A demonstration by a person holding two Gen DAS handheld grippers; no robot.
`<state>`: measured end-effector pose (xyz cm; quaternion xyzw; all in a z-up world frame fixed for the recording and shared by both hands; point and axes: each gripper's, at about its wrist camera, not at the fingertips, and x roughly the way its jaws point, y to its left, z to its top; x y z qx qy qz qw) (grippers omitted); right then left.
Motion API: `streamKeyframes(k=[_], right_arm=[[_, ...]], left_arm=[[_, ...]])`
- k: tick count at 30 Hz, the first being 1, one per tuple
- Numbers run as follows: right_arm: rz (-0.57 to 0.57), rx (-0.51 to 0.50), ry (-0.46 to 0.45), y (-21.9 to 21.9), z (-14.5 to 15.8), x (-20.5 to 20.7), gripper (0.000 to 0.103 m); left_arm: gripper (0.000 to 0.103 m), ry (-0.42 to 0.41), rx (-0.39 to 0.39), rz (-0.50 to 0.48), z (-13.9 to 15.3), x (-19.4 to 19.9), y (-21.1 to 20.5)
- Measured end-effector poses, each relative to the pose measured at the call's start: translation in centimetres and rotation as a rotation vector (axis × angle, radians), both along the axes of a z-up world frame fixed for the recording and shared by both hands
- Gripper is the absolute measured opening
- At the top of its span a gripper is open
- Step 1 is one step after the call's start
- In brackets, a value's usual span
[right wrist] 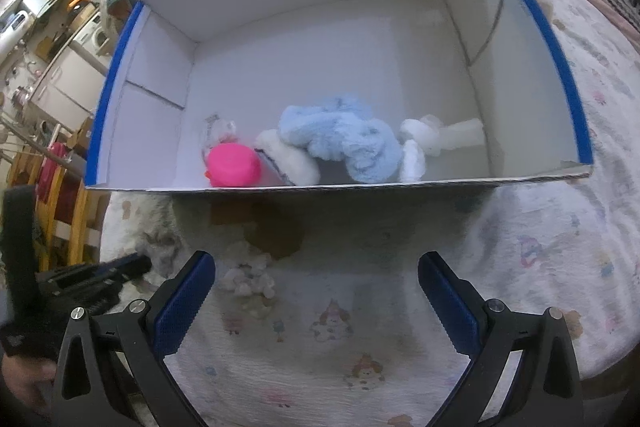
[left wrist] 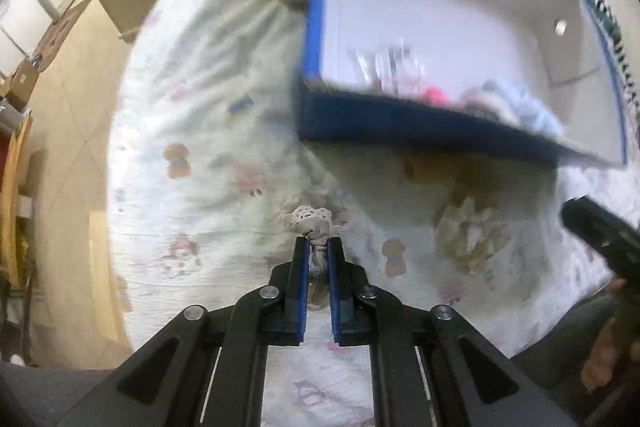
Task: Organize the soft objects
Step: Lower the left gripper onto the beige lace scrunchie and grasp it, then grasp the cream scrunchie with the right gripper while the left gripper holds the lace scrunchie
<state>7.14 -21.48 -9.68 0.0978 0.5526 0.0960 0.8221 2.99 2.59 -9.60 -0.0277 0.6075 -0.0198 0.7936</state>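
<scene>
On the bed (left wrist: 208, 99), left gripper (left wrist: 319, 251) jaws pinch a lace-trimmed cloth (left wrist: 314, 223), likely bound for the box (right wrist: 560, 39) at 1 o'clock; right gripper (right wrist: 316, 291) jaws spread, ready.

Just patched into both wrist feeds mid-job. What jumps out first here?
The big blue-edged cardboard box on the printed bedspread dominates, with a fluffy light-blue plush, a hot-pink toy and white soft pieces along its near wall. The left tongs are shut on a beige cloth item with a lace edge in front of the box. The right tongs hang wide open and empty, facing the box.
</scene>
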Motion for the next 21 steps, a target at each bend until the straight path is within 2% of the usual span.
streamKeyframes(k=[5,6,8,10,11,12,16,17,18,20,21], right_arm=[[0.019,0.088,0.0,0.3,-0.2,0.2,0.103],[0.01,0.081,0.011,0.4,-0.4,0.3,0.103],[-0.01,0.052,0.038,0.5,-0.8,0.6,0.103],[0.003,0.1,0.068,0.8,-1.5,0.9,0.103],[0.005,0.129,0.083,0.9,-1.8,1.1,0.096],[0.008,0.147,0.097,1.2,-2.1,1.2,0.085],[0.035,0.198,0.179,2.2,-4.1,1.6,0.076],[0.042,0.203,0.193,2.4,-4.5,1.7,0.071],[0.051,0.202,0.202,2.7,-4.8,1.7,0.062],[0.08,0.186,0.212,3.4,-5.2,1.8,0.051],[0.095,0.178,0.216,3.7,-5.4,1.8,0.038]], left_arm=[[0.008,-0.103,-0.029,0.028,3.4,-1.5,1.6],[0.008,-0.118,-0.031,0.036,3.8,-1.6,1.8],[0.008,-0.129,-0.041,0.046,3.9,-1.0,1.0],[0.008,-0.137,-0.043,0.049,4.1,-0.7,1.3],[0.008,-0.139,-0.043,0.049,3.9,-0.6,1.2],[0.008,-0.14,-0.044,0.05,4.0,-0.6,1.4],[0.008,-0.137,-0.048,0.054,3.6,-0.5,1.2],[0.008,-0.136,-0.049,0.055,3.4,-0.4,1.1],[0.008,-0.135,-0.053,0.054,3.3,-0.3,1.1],[0.008,-0.132,-0.057,0.046,3.2,-0.2,0.8],[0.008,-0.134,-0.052,0.042,3.2,-0.2,0.7]])
